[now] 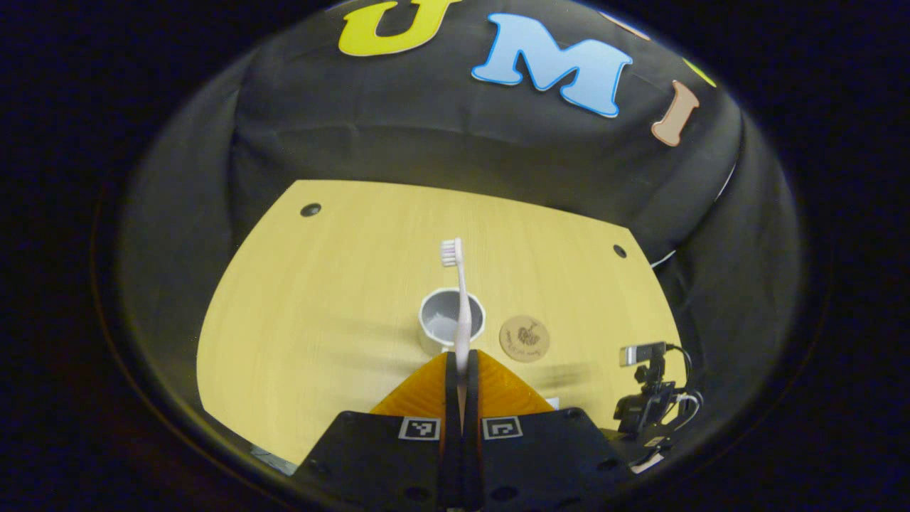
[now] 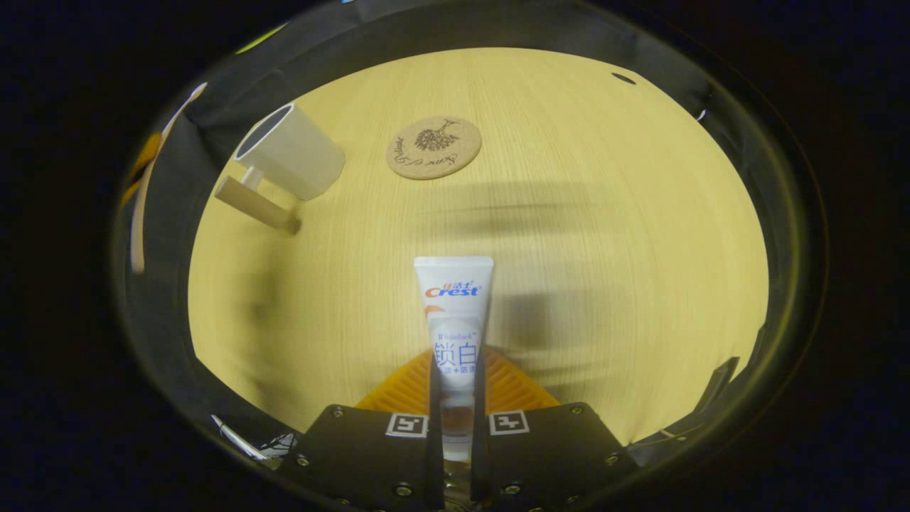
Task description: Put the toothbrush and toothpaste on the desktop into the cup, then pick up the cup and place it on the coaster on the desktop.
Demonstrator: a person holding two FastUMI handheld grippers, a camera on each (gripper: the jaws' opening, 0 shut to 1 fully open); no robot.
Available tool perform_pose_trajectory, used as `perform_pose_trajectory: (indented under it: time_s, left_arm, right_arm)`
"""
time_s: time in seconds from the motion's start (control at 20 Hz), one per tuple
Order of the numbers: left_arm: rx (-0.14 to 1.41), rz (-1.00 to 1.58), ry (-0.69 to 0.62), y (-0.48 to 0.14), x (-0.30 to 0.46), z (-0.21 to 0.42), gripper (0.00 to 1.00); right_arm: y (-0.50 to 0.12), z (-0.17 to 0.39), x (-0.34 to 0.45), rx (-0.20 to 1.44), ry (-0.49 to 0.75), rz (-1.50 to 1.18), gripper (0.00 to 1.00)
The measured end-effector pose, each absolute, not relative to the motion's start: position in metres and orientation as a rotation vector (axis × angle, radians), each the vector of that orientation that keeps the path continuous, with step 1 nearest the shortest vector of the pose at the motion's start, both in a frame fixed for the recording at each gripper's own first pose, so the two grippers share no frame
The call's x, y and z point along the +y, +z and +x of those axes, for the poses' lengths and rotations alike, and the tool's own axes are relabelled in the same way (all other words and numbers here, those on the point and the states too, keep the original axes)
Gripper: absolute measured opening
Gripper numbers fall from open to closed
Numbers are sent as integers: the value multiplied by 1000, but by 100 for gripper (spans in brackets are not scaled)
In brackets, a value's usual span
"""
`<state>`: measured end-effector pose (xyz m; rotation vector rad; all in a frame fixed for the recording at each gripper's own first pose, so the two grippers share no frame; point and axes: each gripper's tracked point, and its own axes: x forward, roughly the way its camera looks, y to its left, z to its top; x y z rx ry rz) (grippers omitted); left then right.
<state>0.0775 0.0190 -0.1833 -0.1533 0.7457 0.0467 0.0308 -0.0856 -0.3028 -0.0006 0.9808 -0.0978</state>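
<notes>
In the left gripper view my left gripper (image 1: 462,373) is shut on the handle of a pale pink toothbrush (image 1: 458,299), which points forward with its bristle head up, above the white cup (image 1: 446,320). The round cork coaster (image 1: 525,338) lies just right of the cup. In the right gripper view my right gripper (image 2: 455,370) is shut on a white toothpaste tube (image 2: 455,313), held over the wooden desktop (image 2: 604,235). The cup (image 2: 295,153) with its handle stands at the far left there, the coaster (image 2: 434,147) to its right.
A small camera on a stand with cables (image 1: 650,395) sits at the desktop's right edge. Two dark round holes (image 1: 311,210) mark the far corners of the desktop (image 1: 320,306). The black cloth wall rises behind it.
</notes>
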Motion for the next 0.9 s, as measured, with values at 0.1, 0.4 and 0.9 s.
perform_pose_trajectory:
  time_s: [0.1,0.4,0.9]
  left_arm:
    - [697,-148,41,-171,23,108,7]
    - [649,-153,13,-186,22,172,7]
    - [648,-69,6,-249,29,204,7]
  right_arm:
    - [-303,30,-85,977,-96,-1,17]
    - [-304,32,-86,974,-81,0,17]
    - [-298,36,-89,927,-101,59,16]
